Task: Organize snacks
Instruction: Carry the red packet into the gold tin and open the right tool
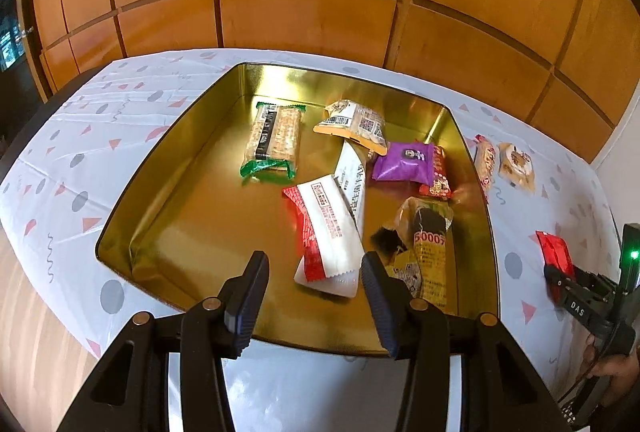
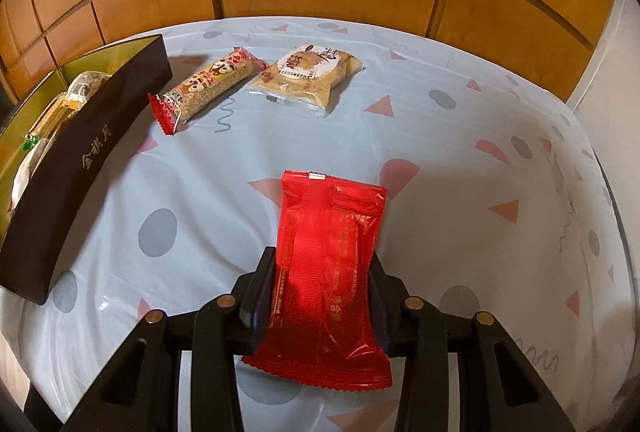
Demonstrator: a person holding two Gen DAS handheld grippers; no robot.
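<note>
Left wrist view, from left to right: we see the left gripper point(image 1: 314, 296) with its jaws spread apart and empty, poised over the near rim of the gold tin point(image 1: 132, 191). Inside the tin lie a green-ended cracker pack point(image 1: 274, 139), a red-and-white packet point(image 1: 326, 236), a beige barcode pouch point(image 1: 356, 121), a purple packet point(image 1: 404, 161) and a yellow-labelled snack point(image 1: 430, 252). Right wrist view, from left to right: we see the tin's dark outer wall point(image 2: 86, 159), then a red-ended cereal bar point(image 2: 208, 85) and a round pastry pack point(image 2: 308, 75) lying on the patterned tablecloth point(image 2: 460, 159), near each other but apart. The right gripper point(image 2: 320, 296) has its jaws clamped on a red foil packet point(image 2: 326, 264), held above the cloth, outside the tin.
</note>
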